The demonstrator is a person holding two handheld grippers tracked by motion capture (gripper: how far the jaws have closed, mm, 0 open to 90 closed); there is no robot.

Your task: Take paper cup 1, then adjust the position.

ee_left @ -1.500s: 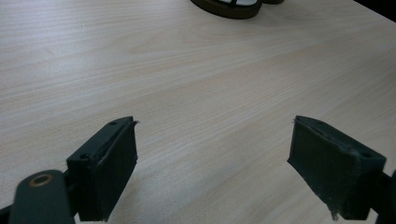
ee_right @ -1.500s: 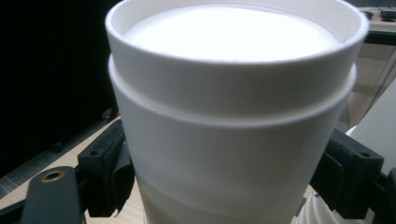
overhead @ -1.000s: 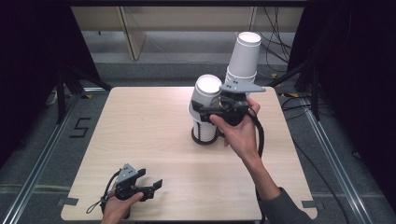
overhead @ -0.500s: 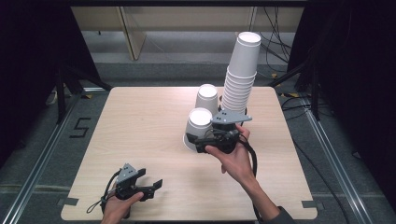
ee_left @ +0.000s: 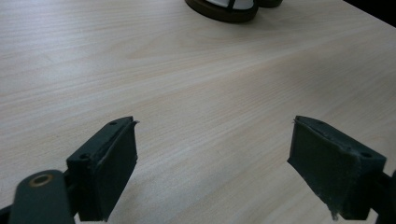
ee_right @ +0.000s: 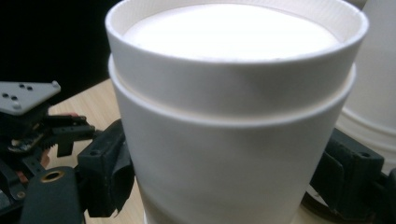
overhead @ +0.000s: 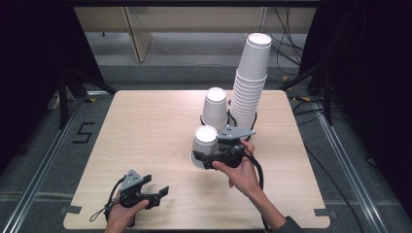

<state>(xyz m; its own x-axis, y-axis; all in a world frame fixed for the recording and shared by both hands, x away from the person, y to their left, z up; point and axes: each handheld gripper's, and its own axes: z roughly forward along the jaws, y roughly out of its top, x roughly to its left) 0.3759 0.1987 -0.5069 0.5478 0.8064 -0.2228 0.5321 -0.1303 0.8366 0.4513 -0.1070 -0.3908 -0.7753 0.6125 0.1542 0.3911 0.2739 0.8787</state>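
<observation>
Right tongs grasp the upturned cup, now lowered from the stack to the counter mid-right; placement nearly done, release next. Left tongs idle at the near-left edge, gaping, holding nothing.

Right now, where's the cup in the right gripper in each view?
High view: cup upside down at mid-table, between the right gripper's fingers, in front of the stack.
Right gripper view: cup close up at centre, a finger on each side.
Left gripper view: probably the white base at the top edge, too cropped to be sure.
Shared landmark: the table.
</observation>
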